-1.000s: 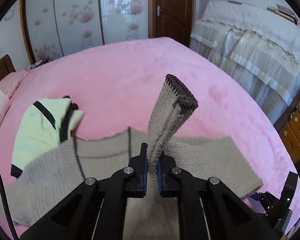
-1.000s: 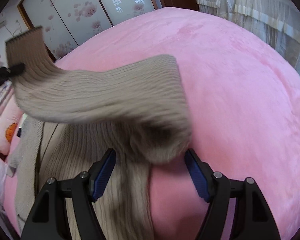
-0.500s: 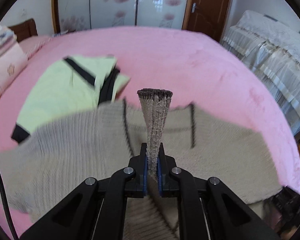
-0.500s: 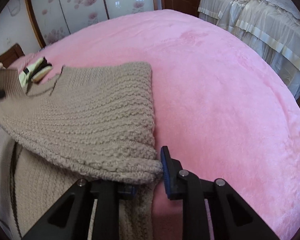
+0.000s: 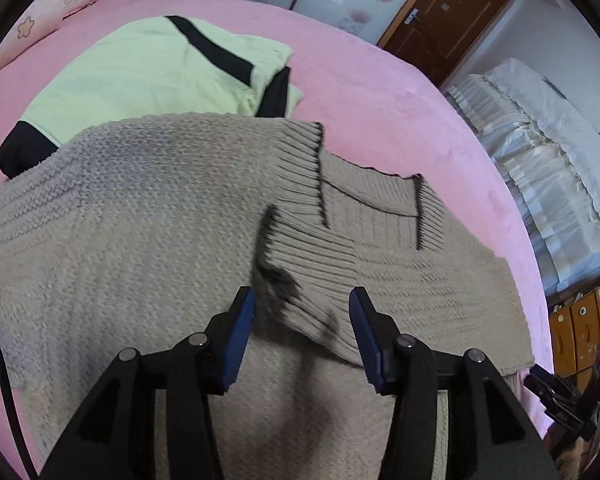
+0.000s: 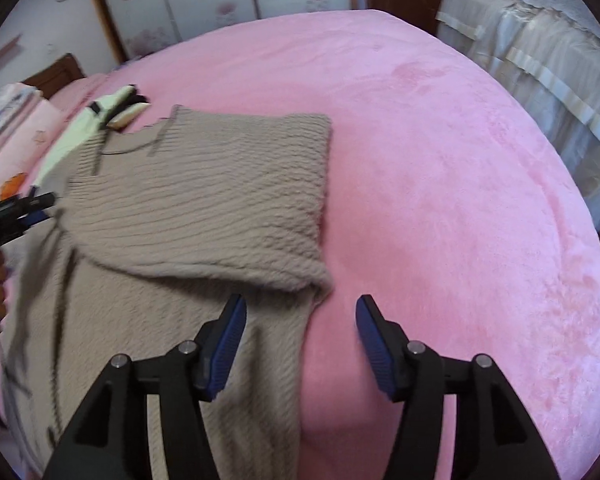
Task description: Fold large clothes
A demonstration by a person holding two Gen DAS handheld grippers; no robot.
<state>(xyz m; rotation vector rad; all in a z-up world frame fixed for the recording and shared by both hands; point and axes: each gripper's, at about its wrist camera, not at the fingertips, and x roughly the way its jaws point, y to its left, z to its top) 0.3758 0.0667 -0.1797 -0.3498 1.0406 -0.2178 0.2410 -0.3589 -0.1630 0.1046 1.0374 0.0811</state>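
- Beige knit sweater (image 5: 148, 248) lies flat on the pink bed (image 5: 380, 92); in the left wrist view the collar end points away from the camera toward the brown door (image 5: 444, 12), and the body runs back under the left tool (image 5: 302, 312).
- Long axis goes from the collar (image 5: 372, 204) down toward the camera; the hem end is out of view below the tool.
- Sleeve (image 6: 220, 200) is folded across the chest, its ribbed cuff (image 5: 312, 276) lying on the body just near-side of the collar, cuff edge blurred.
- Looks: chunky ribbed knit, taupe/beige, thin dark trim along the collar and cuff edges; fold at the sleeve is thick and rounded.
- In the right wrist view the folded sleeve's corner (image 6: 320, 284) sits at the sweater's right edge, next to bare pink bed.
- Left tool: blue-padded fingers (image 5: 240, 320) spread wide, straddling the cuff, holding nothing; cannot tell whether the pads brush the knit.
- Right tool (image 6: 300, 320): fingers (image 6: 370, 332) spread wide, holding nothing; left finger is over the sweater's edge, right finger over the bed, folded corner just beyond the gap.
- Pale green garment with black bands (image 5: 148, 72) lies on the bed beyond the sweater's shoulder, partly under it.
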